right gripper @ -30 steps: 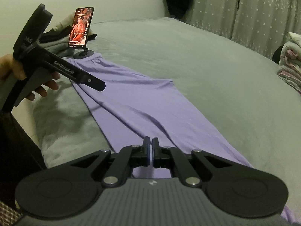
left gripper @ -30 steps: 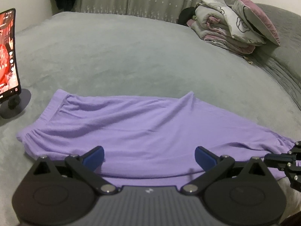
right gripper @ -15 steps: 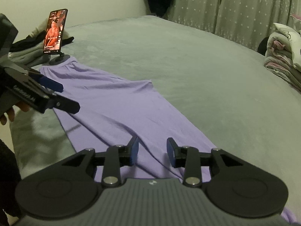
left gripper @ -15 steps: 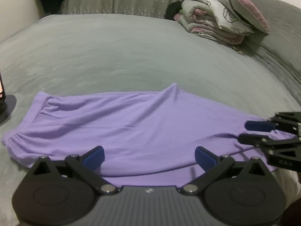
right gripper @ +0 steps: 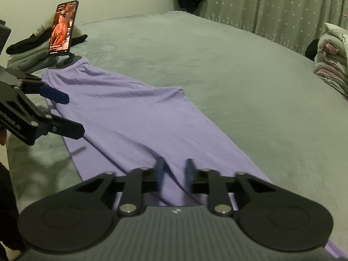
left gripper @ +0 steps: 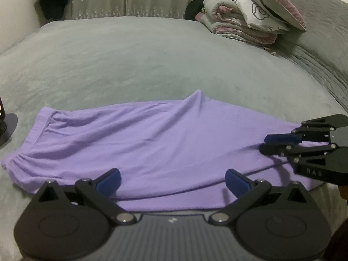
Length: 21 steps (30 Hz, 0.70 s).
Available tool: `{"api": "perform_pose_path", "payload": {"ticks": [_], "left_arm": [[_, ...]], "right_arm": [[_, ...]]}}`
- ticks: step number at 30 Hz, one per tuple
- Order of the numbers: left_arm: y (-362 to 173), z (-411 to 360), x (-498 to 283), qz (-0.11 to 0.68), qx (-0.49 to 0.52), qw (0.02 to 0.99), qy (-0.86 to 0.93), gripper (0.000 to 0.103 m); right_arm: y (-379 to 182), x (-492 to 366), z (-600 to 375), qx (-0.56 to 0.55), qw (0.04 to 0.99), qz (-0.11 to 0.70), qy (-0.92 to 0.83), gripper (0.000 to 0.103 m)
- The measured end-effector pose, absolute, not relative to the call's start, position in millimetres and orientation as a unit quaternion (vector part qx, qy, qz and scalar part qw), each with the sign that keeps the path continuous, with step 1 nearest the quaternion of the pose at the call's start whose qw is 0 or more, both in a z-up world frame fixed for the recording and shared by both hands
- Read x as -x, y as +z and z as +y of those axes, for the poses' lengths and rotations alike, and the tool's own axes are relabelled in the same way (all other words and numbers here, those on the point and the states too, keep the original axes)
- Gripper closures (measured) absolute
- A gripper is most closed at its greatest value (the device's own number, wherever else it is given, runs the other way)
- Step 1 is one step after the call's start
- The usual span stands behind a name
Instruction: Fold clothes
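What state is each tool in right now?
Left tool: open, empty, above the purple garment.
Right tool: jaws just closing, a narrow gap left, fabric between them, not visibly pinched yet.

Left wrist view: set low behind its own open jaws, facing downward across the width of the lilac knit garment (left gripper: 152, 143) on the grey plush bed (left gripper: 141, 61), close to the cloth's near edge, towards starred curtains. Right wrist view: same low tilt, looking along the garment's length towards an upright phone on a round stand (right gripper: 63, 27). Shared ground: the garment, the bed, the folded quilt pile (left gripper: 241, 24), and each view shows the other gripper.
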<state>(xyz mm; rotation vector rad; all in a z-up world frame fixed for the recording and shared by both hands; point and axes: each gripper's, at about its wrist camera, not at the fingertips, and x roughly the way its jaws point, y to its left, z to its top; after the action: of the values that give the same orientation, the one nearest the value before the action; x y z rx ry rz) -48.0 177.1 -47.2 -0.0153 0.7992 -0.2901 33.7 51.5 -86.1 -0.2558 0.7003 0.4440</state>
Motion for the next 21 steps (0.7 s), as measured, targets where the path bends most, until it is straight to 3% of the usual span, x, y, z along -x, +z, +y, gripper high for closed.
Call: {"api": "perform_pose_path", "payload": {"ticks": [5, 21], "left_arm": [[-46.5, 178.9, 48.3, 0.388, 0.013, 0.908, -0.157, 0.000], [-41.3, 167.8, 60.4, 0.382, 0.005, 0.883, -0.272, 0.000]], "right_arm": [[-82.3, -27.0, 52.1, 0.138, 0.908, 0.328, 0.221, 0.099], [-68.3, 2.5, 49.0, 0.156, 0.908, 0.299, 0.250, 0.102]]}}
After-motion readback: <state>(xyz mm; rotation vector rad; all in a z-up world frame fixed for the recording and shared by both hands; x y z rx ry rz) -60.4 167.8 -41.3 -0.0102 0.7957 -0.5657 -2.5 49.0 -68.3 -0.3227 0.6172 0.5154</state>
